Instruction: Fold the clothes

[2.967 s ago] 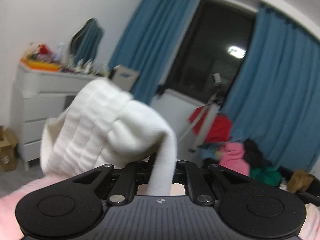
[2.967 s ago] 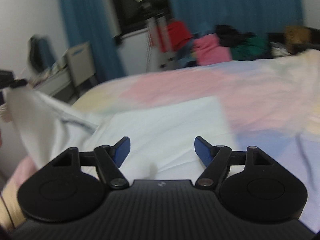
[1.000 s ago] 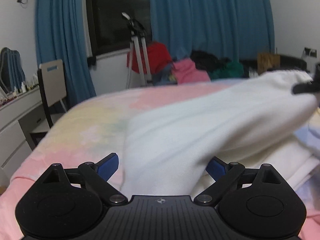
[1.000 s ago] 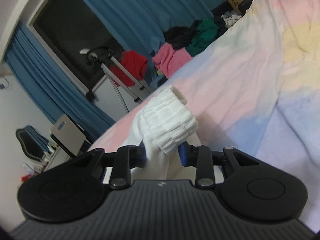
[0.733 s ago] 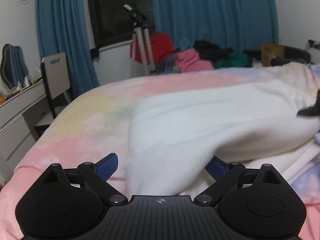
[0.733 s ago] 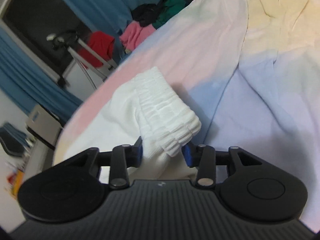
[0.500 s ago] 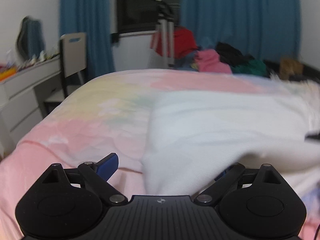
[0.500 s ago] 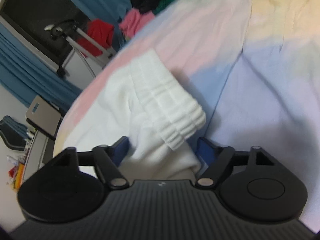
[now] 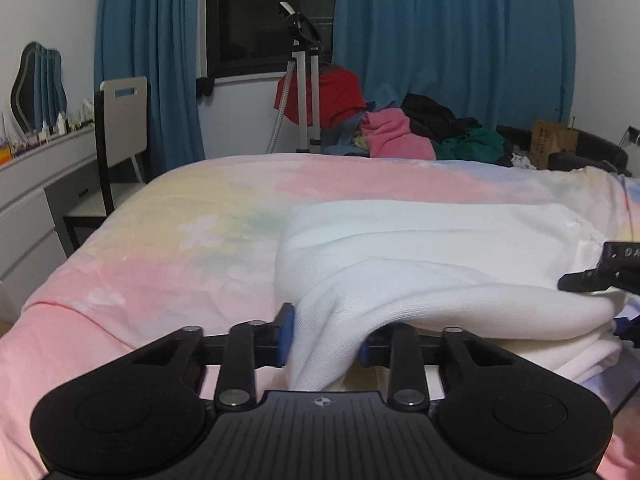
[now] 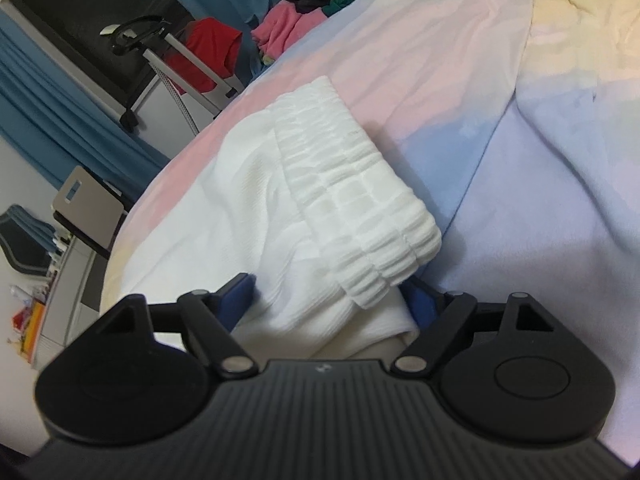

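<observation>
A white knitted garment (image 9: 440,248) lies folded on the pastel bed cover (image 9: 180,240). My left gripper (image 9: 325,340) is at its near left edge; its jaws are closing, and a bunched fold of the cloth sits pinched between the blue pads. In the right wrist view the garment's ribbed band (image 10: 360,200) rests on top of the white cloth (image 10: 248,216). My right gripper (image 10: 332,300) straddles the near end of the band; its jaws are opening and its pads stand clear of the cloth. A black finger (image 9: 588,278) of the right gripper shows at the left wrist view's right edge.
Beyond the bed stand a chair (image 9: 120,120), a white dresser (image 9: 24,184), a tripod stand (image 9: 304,80), blue curtains (image 9: 460,40) and a pile of coloured clothes (image 9: 400,136). A cardboard box (image 9: 554,140) sits far right. The bed cover (image 10: 540,160) runs on to the right.
The left jaws have come together on a fold of the white garment. The right jaws have let go of the ribbed band, which now lies on the garment, and the right gripper has sunk.
</observation>
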Demonstrator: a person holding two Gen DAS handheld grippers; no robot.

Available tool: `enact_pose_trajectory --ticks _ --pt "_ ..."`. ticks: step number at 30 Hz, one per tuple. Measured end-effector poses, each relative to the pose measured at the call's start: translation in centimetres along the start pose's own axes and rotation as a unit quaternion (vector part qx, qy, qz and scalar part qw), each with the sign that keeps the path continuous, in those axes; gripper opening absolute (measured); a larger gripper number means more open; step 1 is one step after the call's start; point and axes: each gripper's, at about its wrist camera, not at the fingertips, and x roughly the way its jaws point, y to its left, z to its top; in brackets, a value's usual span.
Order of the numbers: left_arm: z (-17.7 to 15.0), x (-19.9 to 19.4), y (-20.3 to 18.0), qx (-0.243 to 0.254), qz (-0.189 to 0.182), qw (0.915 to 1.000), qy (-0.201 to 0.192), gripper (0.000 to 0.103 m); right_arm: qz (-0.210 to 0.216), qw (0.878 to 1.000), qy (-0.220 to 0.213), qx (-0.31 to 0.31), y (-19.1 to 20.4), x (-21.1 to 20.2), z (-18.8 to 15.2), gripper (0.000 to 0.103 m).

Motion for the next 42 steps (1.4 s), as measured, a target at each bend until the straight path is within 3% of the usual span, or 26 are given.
enact_pose_trajectory --ticks 4,10,19,28,34,42 --pt "-0.5 -0.6 1.0 -0.027 -0.005 0.9989 0.037 0.025 -0.002 1.000 -0.004 -0.021 0.8 -1.2 -0.1 0.083" --pt "-1.2 0.5 0.9 -0.014 0.012 0.9973 0.071 0.026 -0.008 0.999 0.004 -0.047 1.7 -0.7 -0.2 0.084" --pt "-1.4 0.5 0.8 -0.012 0.019 0.9967 0.078 0.027 -0.004 0.998 0.004 -0.057 2.1 -0.5 0.0 0.084" --pt "-1.6 1.4 1.9 -0.063 0.018 0.9925 0.103 0.029 0.062 0.988 -0.084 -0.117 5.3 -4.6 0.1 0.084" --pt "-1.7 1.5 1.9 -0.076 0.015 0.9911 0.109 0.032 0.020 0.989 -0.061 -0.131 4.7 -2.9 -0.1 0.084" --pt "-1.9 1.6 1.8 -0.078 0.014 0.9904 0.113 0.033 0.002 0.995 -0.032 -0.100 3.3 -1.1 0.0 0.084"
